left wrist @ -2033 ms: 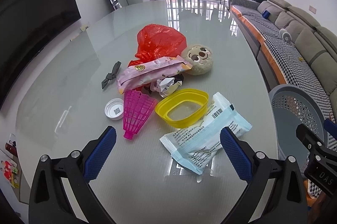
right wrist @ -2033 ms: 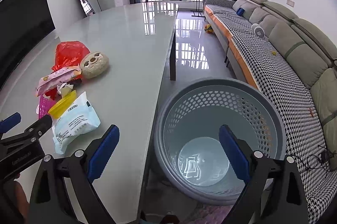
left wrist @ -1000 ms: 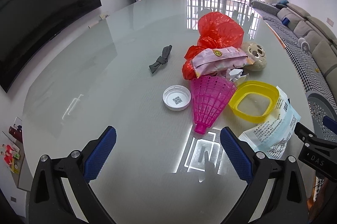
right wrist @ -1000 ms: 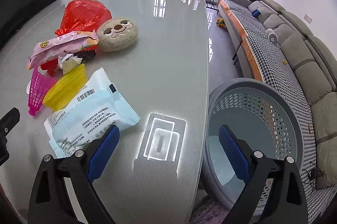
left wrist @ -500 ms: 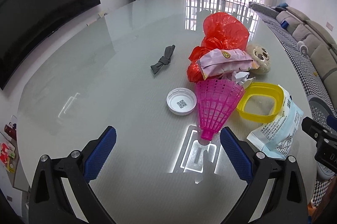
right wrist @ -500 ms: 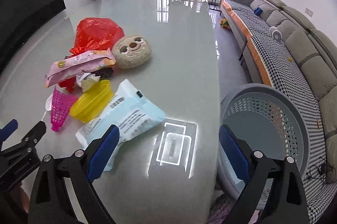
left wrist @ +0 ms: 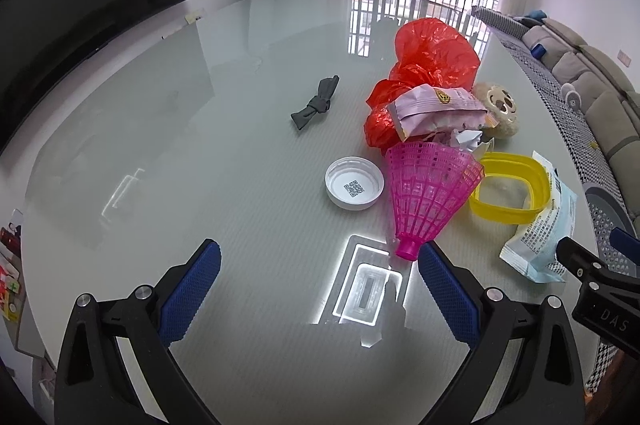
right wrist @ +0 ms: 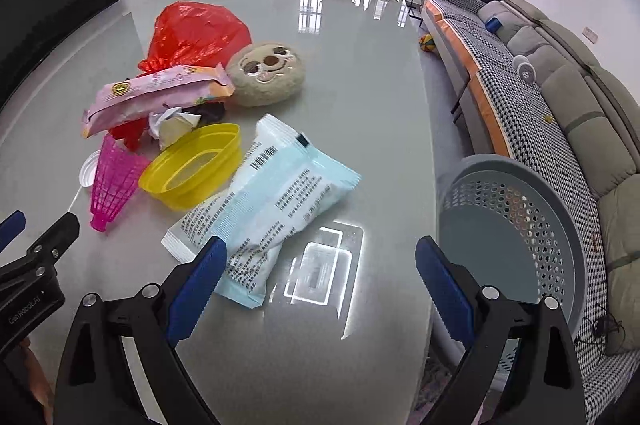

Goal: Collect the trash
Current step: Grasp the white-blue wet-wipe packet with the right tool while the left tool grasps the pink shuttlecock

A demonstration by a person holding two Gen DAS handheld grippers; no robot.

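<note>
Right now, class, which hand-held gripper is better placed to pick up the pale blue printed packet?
The right hand-held gripper: open, with one fingertip over the pale blue printed packet. The left hand-held gripper faces the pink mesh cone.

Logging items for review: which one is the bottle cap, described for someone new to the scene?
On the grey glass table, find the trash pile headed by the red plastic bag. Just left of the pink mesh cone lies the bottle cap: white, round, open side up, QR code inside.

Both grippers: black frames, silver screws, blue textured pads (left wrist: pixel 192 289) on the jaws.
</note>
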